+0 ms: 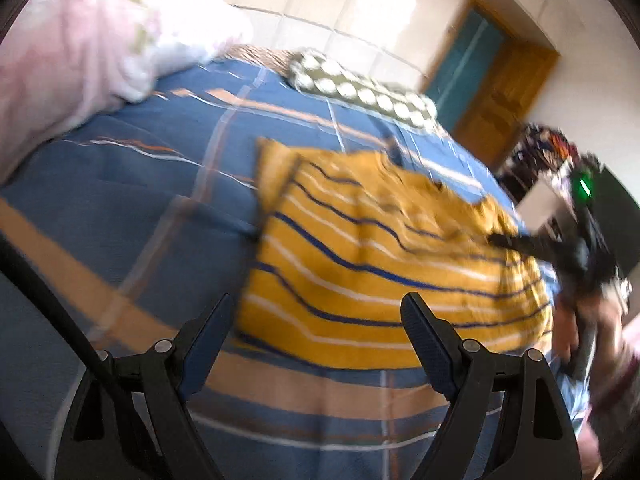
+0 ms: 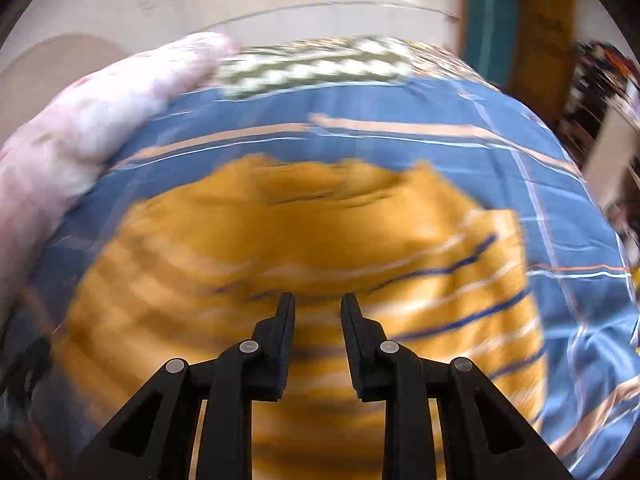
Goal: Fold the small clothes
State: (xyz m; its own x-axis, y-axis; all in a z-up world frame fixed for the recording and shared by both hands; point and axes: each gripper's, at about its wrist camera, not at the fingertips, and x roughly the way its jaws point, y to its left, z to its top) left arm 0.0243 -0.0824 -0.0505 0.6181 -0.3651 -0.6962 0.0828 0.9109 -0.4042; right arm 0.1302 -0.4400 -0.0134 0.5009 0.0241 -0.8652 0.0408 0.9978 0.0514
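Observation:
A yellow garment with blue and white stripes [image 1: 376,264] lies on the blue plaid bedsheet [image 1: 160,184]; part of it is folded over. My left gripper [image 1: 316,308] is wide open and empty, above the garment's near edge. My right gripper [image 2: 318,304] is partly open with a narrow gap and holds nothing, hovering over the garment [image 2: 280,240]. The right wrist view is blurred by motion. In the left wrist view the right gripper [image 1: 520,240] shows at the garment's right edge, its fingers over the cloth.
A pink and white quilt [image 1: 80,48] is heaped at the left of the bed. A green and white patterned pillow [image 1: 360,84] lies at the far edge. A wooden door [image 1: 500,100] and cluttered furniture [image 1: 548,152] stand to the right of the bed.

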